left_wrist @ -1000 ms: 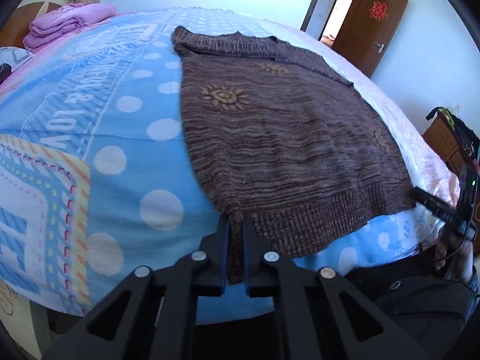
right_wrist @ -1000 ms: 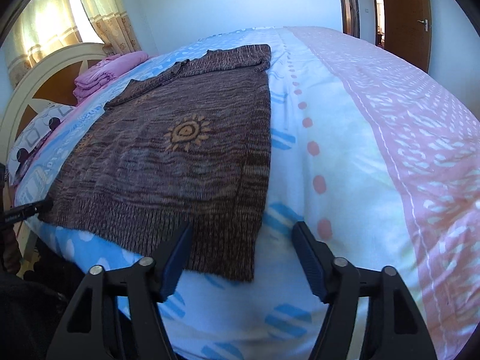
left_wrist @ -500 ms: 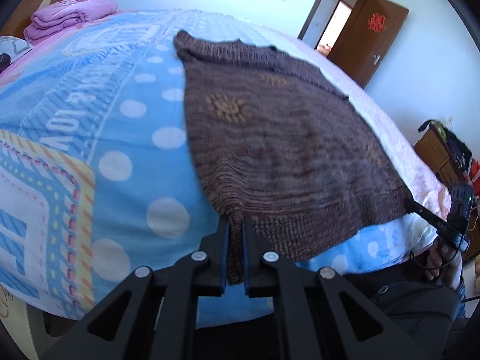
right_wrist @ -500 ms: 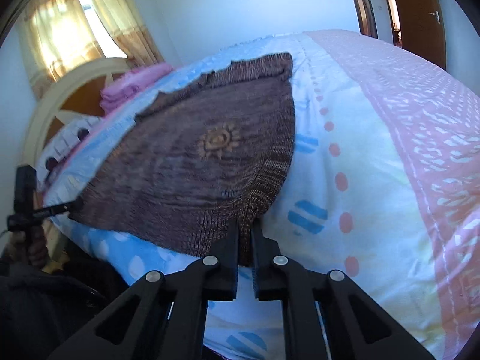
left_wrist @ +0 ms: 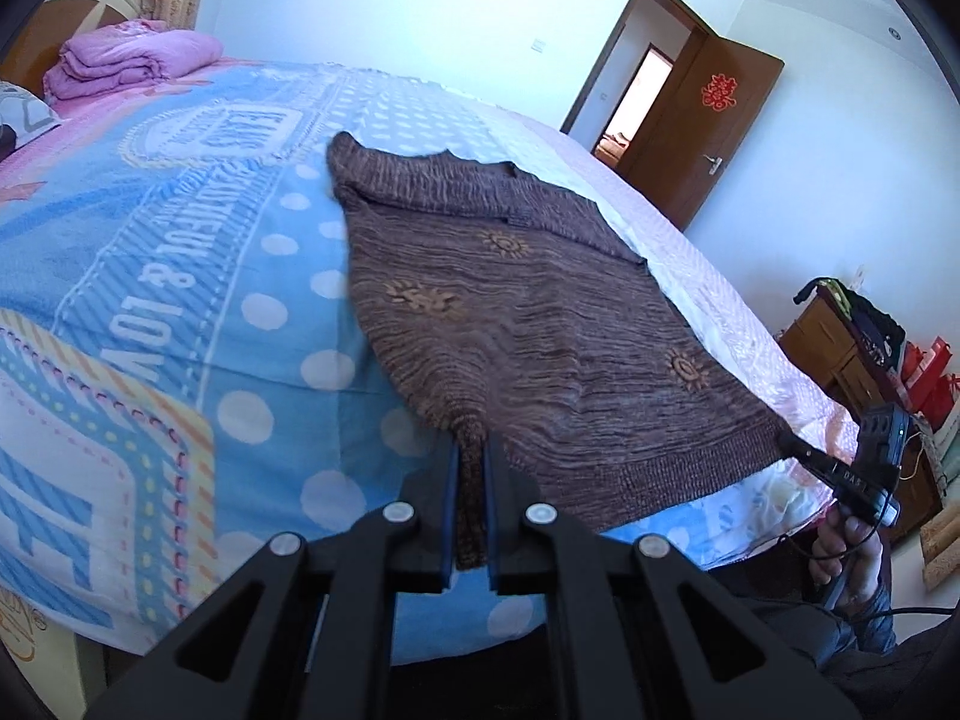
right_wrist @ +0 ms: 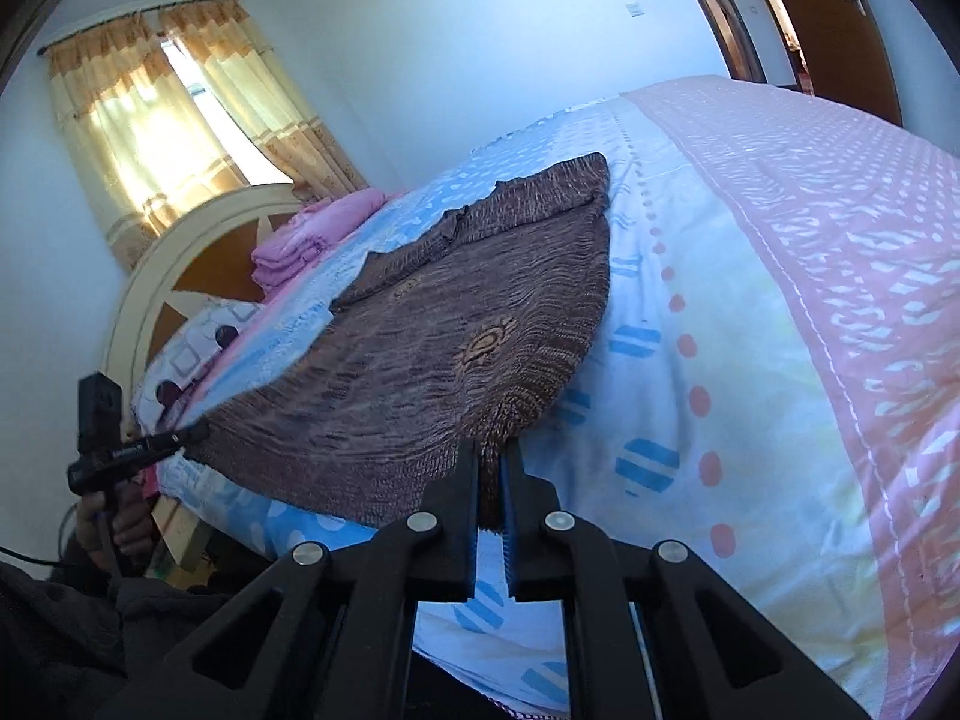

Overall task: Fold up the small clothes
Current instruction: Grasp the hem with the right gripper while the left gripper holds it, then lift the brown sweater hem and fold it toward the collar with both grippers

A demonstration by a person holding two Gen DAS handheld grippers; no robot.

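Now both the left gripper [left_wrist: 470, 498] and right gripper [right_wrist: 493, 498] have their jaws clamped on the sweater [left_wrist: 540, 324] hem corners, ready to carry them toward the collar.

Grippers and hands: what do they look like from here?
Both the left gripper and right gripper are black angular linkages with silver rivets and blue pads. Each handle carries a black box; a thin black cable trails by the right hand. Dark sleeves.
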